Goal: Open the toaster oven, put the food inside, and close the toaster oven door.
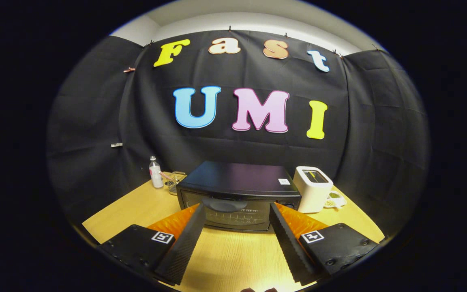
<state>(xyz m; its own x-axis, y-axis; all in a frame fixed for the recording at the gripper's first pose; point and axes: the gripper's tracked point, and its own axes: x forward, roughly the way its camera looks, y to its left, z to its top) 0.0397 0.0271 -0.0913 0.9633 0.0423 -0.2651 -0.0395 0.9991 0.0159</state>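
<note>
Nothing done yet: oven [237, 194] door shut, just ahead on the table [233, 255], gripper [237, 211] jaws spread wide and empty, food not identifiable, so opening, loading and closing all left.

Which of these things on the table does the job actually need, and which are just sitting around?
For the job:
- toaster oven, door shut, just ahead of the fingers
- tool, fingers spread apart, holding nothing

Just lying about:
- white toaster beside the oven
- small dish past the toaster
- clear bottle
- wire basket by the bottle

I can't make out the food.
</note>
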